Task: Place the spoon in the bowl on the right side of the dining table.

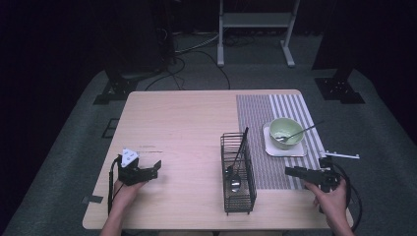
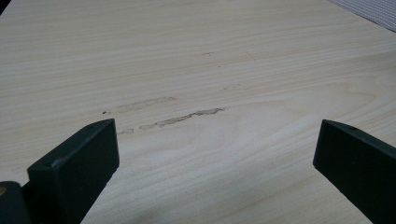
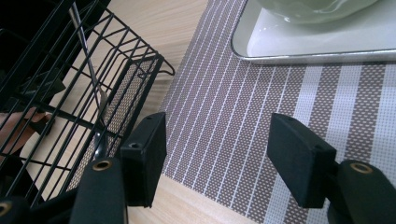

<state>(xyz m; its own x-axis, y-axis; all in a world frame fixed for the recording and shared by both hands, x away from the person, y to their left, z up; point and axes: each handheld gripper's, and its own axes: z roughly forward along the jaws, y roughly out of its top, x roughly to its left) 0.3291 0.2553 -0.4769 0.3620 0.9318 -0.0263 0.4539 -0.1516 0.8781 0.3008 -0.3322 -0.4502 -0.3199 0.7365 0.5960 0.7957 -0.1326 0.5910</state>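
In the high view we see a wooden table (image 1: 187, 123) with a striped mat (image 1: 275, 105) on its right part. A green bowl (image 1: 286, 132) sits on a white tray (image 1: 285, 150) on the mat, and a spoon (image 1: 297, 133) rests in the bowl with its handle pointing out over the rim to the right. A black wire basket (image 1: 238, 173) stands at the mat's left edge, between the two grippers, and holds two utensils (image 1: 235, 172) whose handles lean up toward the far end. The left gripper (image 1: 156, 169) rests low over bare wood at the near left, held by the left hand (image 1: 125, 191), well apart from the basket. The right gripper (image 1: 291, 171) lies at the near right, held by the right hand (image 1: 332, 194), its tips aimed left at the mat and near the basket. In the left gripper view we see the two jaws standing wide apart with nothing between them, over bare wood (image 2: 210, 93) that carries a faint stain (image 2: 182, 117); a corner of the mat (image 2: 373, 9) shows at the top right. In the right gripper view we see the jaws likewise spread and empty, above the mat (image 3: 224, 116). The basket (image 3: 93, 79) stands just beside the left jaw, with a utensil handle (image 3: 86, 56) inside it. The tray (image 3: 317, 44) lies ahead on the mat with the bowl (image 3: 313, 9) on it.
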